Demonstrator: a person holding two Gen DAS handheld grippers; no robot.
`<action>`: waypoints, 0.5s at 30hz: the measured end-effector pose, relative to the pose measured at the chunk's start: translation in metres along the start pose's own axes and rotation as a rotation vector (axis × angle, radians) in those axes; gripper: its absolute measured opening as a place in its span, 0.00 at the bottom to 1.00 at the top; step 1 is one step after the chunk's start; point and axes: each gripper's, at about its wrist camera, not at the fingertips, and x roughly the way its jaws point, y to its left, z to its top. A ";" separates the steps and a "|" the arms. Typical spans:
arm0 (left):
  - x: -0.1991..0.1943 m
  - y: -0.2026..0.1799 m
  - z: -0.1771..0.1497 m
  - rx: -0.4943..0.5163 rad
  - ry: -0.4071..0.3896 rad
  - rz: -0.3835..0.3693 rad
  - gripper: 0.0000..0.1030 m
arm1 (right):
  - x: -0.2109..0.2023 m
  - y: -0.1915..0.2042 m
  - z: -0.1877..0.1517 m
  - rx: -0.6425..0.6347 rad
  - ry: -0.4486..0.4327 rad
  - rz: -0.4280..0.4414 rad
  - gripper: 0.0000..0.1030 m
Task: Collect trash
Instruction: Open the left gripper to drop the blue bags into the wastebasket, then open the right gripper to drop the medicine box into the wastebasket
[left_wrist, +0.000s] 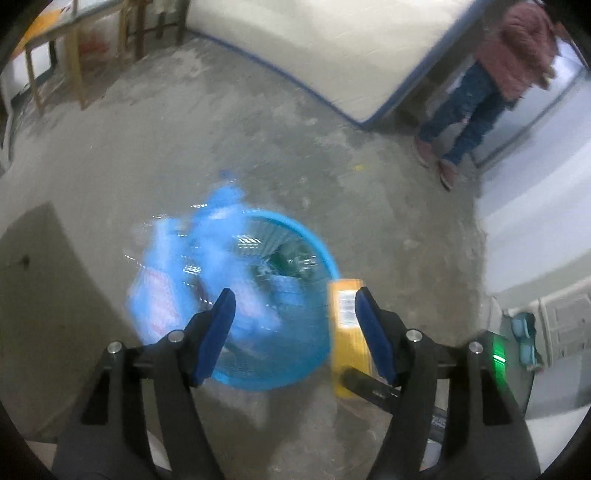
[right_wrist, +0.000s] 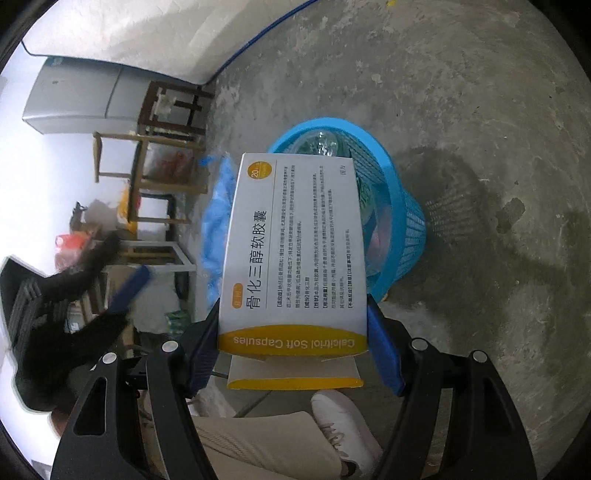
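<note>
A blue mesh basket (left_wrist: 295, 354) stands on the concrete floor, with a green bottle (left_wrist: 295, 262) and other scraps inside. My left gripper (left_wrist: 295, 295) hangs open right above it, with nothing between its blue pads. A crumpled blue plastic piece (left_wrist: 192, 258), heavily blurred, lies over the basket's left rim, clear of the pads. My right gripper (right_wrist: 293, 306) is shut on a white-and-yellow medicine box (right_wrist: 295, 240), held flat just short of the basket (right_wrist: 402, 221). The same box (left_wrist: 347, 332) shows edge-on beside the basket's right side. The blue plastic (right_wrist: 218, 221) sits left of the box.
A person in a red jacket and jeans (left_wrist: 480, 92) stands at the far right beside a leaning mattress (left_wrist: 332, 48). Wooden tables (left_wrist: 55, 66) and a grey fridge (right_wrist: 74, 99) line the far side. My white shoe (right_wrist: 343, 424) is near the basket.
</note>
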 end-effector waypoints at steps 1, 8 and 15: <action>-0.006 -0.004 0.000 0.002 -0.004 -0.017 0.62 | 0.005 0.001 0.001 0.000 0.013 -0.008 0.67; -0.111 -0.021 -0.003 0.065 -0.128 -0.160 0.69 | 0.038 0.017 0.018 -0.068 0.058 -0.136 0.68; -0.231 0.004 -0.026 0.103 -0.323 -0.151 0.75 | 0.067 0.038 0.023 -0.203 0.053 -0.320 0.76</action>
